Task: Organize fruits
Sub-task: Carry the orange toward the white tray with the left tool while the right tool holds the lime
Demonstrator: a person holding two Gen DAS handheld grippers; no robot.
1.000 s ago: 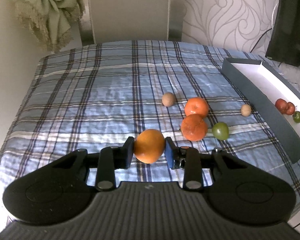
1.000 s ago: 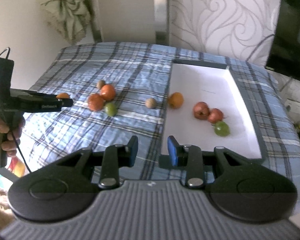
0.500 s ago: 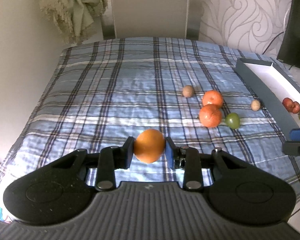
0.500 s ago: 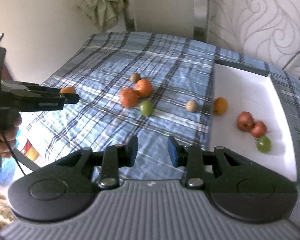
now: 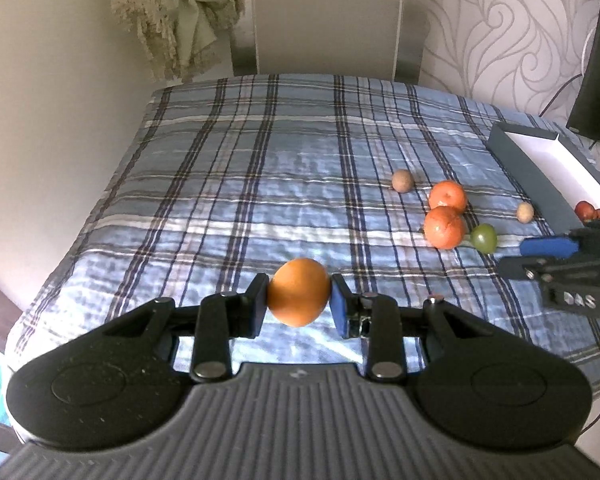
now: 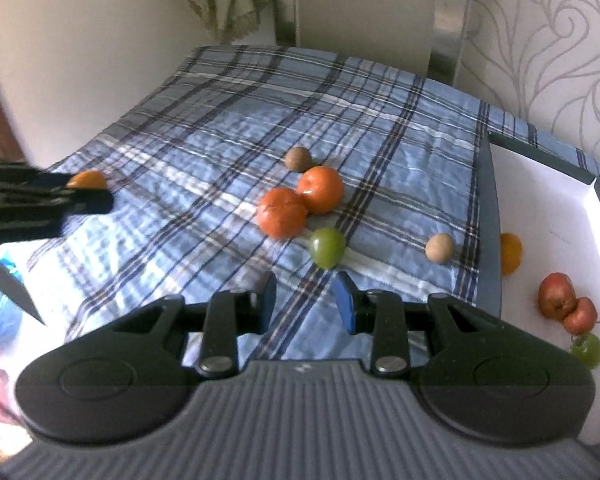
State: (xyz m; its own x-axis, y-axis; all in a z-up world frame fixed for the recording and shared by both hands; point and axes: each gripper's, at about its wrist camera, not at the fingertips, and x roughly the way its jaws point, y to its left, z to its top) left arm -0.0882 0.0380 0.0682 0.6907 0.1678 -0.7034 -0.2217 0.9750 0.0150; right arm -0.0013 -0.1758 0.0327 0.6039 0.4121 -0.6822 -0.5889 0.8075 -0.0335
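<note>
Carrying: left hand-held gripper (image 5: 299, 299) holds an orange (image 5: 299, 297) pinched between both pads, lifted clear of the plaid bed (image 5: 260, 184), well to the left of the white tray (image 5: 556, 160).
Doing it well: judging by the fruit already in the tray, the orange belongs there; keep the squeeze steady on the round skin and cross above the loose cluster, not through it.
Loose cluster: two tangerines (image 6: 300, 204) touch each other, left of the tray; a green fruit (image 6: 327, 247) sits just beside them, with two small brown fruits (image 6: 440, 247) nearby.
Right hand-held gripper (image 6: 305, 300): jaws narrow with nothing between them, aimed at the green fruit.
Right view only: tray floor, with an orange fruit (image 6: 510, 253) against its left wall, two red fruits (image 6: 566, 304) and a green one (image 6: 588, 351).
Left view only: pads seated squarely on the orange.
</note>
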